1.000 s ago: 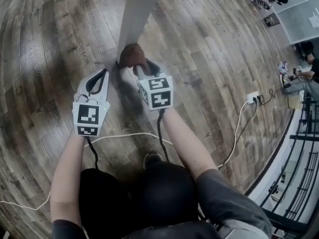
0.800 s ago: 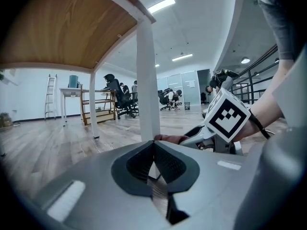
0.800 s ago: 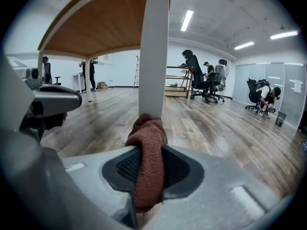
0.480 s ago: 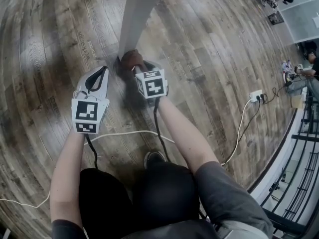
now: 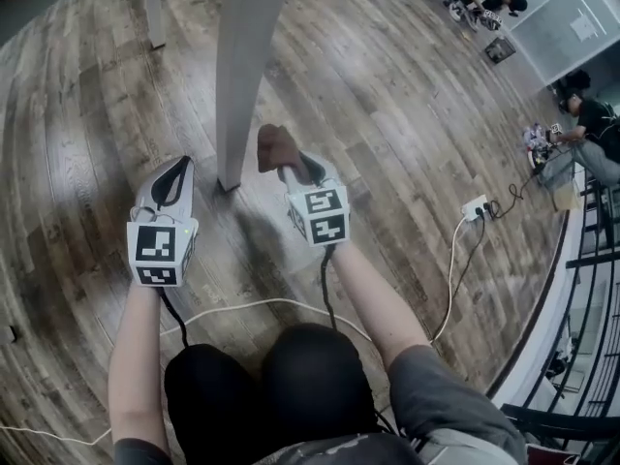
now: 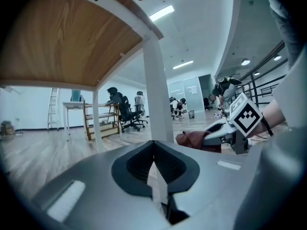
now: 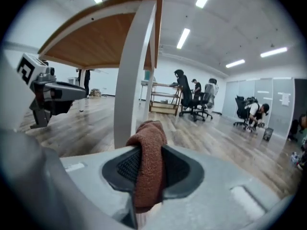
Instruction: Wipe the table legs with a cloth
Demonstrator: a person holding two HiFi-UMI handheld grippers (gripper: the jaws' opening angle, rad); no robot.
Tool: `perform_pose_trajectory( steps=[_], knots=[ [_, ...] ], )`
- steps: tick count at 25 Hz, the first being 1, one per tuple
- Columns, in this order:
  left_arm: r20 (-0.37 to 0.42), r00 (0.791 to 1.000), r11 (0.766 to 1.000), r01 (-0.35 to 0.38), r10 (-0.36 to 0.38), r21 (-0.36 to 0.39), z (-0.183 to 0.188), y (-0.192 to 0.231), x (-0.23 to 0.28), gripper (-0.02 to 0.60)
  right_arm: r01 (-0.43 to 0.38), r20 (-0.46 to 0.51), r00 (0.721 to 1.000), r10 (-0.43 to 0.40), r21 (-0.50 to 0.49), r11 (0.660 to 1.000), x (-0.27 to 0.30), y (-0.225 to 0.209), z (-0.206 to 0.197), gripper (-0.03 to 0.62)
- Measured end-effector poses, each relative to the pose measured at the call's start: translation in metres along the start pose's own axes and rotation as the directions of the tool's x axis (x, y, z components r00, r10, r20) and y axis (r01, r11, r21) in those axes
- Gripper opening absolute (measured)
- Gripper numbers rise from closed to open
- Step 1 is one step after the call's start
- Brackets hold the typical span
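Note:
The white table leg (image 5: 237, 76) stands on the wood floor, its foot between my two grippers. A rust-brown cloth (image 5: 278, 146) is pinched in my right gripper (image 5: 291, 168), a short way right of the leg and not touching it. In the right gripper view the cloth (image 7: 148, 162) bulges from the shut jaws, with the leg (image 7: 132, 80) just ahead and left. My left gripper (image 5: 180, 166) is to the left of the leg's foot, shut with nothing in it. In the left gripper view the leg (image 6: 158, 95) rises straight ahead and the cloth (image 6: 196, 140) shows at right.
A second white leg (image 5: 152, 8) stands farther back on the left. A white cable (image 5: 262, 306) runs across the floor near my knees to a power strip (image 5: 475, 208). People sit at the far right (image 5: 591, 134). A railing lines the right edge.
My right gripper with the cloth has come off the foot of the leg and moved back and to the right. The left gripper stays beside the leg.

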State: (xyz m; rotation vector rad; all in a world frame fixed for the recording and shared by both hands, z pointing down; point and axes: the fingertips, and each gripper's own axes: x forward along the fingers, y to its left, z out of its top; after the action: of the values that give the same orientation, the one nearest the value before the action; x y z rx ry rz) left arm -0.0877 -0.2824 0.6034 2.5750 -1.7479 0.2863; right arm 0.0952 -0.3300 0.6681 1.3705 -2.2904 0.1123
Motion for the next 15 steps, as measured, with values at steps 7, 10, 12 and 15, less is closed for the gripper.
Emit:
perform_pose_trajectory(
  steps=[7,10,12,15],
  knots=[
    [0.15,0.988,0.998,-0.033,0.026,0.045,0.133,0.019,-0.001,0.02,0.074,0.373,0.927,-0.042,-0.072,0.995,-0.065,-0.04,0.211,0.087],
    [0.195,0.981,0.997,-0.036,0.02,0.074,0.171,0.022,-0.001,0.02,0.074,0.476,0.879,-0.027,-0.079,0.994,-0.088,-0.044,0.273,0.087],
    [0.219,0.975,0.996,-0.038,0.018,0.085,0.193,0.023,-0.002,0.02,0.089,0.513,0.858,-0.031,-0.09,0.992,-0.096,-0.047,0.301,0.087],
    [0.245,0.97,0.994,-0.029,0.002,0.108,0.222,0.018,-0.007,0.018,0.112,0.545,0.837,-0.039,-0.1,0.989,-0.105,-0.052,0.331,0.087]
  ],
)
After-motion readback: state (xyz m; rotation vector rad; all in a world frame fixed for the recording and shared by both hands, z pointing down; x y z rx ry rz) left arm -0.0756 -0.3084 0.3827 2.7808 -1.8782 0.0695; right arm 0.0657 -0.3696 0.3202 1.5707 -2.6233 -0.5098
